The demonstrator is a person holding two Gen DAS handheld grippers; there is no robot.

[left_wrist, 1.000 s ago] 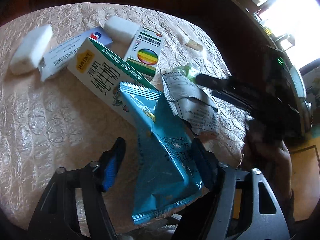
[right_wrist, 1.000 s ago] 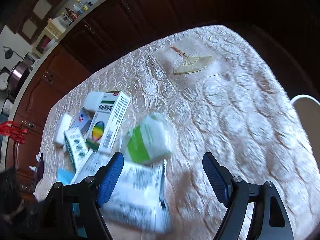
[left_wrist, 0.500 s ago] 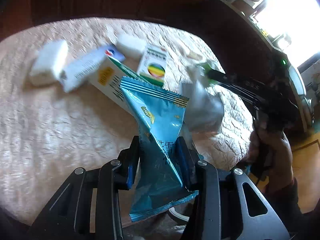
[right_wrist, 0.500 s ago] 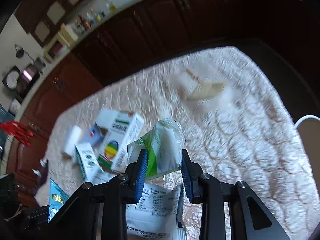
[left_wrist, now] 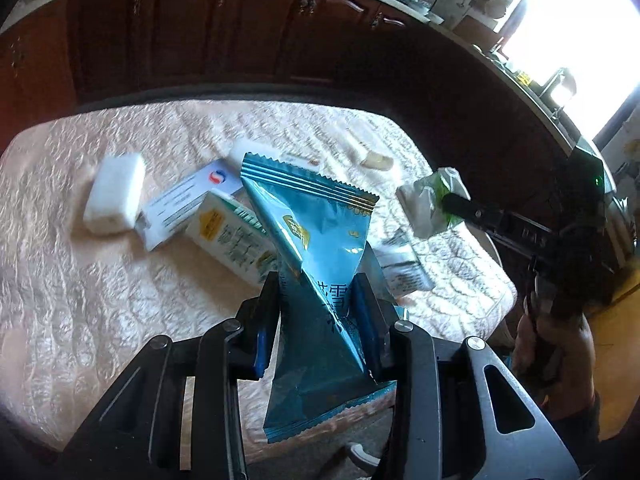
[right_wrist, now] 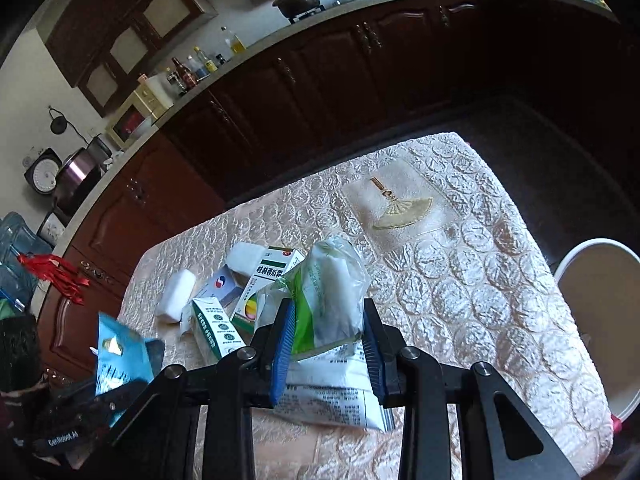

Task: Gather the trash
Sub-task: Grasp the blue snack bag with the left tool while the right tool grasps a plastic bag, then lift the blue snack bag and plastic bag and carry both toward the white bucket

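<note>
Two claws each hold a piece of trash above the counter [right_wrist: 500, 280], which wears a cream quilted cloth. Leftmost, the left claw [left_wrist: 318, 312] is clamped on a crumpled blue foil snack wrapper [left_wrist: 316, 248], which stands up between its blue pads, clear of the cloth. Behind that wrapper lie a white foam block [left_wrist: 114, 194], a white-and-blue card box [left_wrist: 188, 200] and a green-and-white milk carton [left_wrist: 232, 236], close together. A white medicine box with a rainbow circle [right_wrist: 268, 288] lies just beside the carton on its right. Further right, the right claw [right_wrist: 328, 346] is clamped on a clear plastic bag with green print [right_wrist: 324, 292], lifted off the cloth, above a printed paper leaflet [right_wrist: 336, 396] lying flat. Right of the counter, past its edge, stands a round white bin [right_wrist: 600, 304], well apart from both wrappers.
</note>
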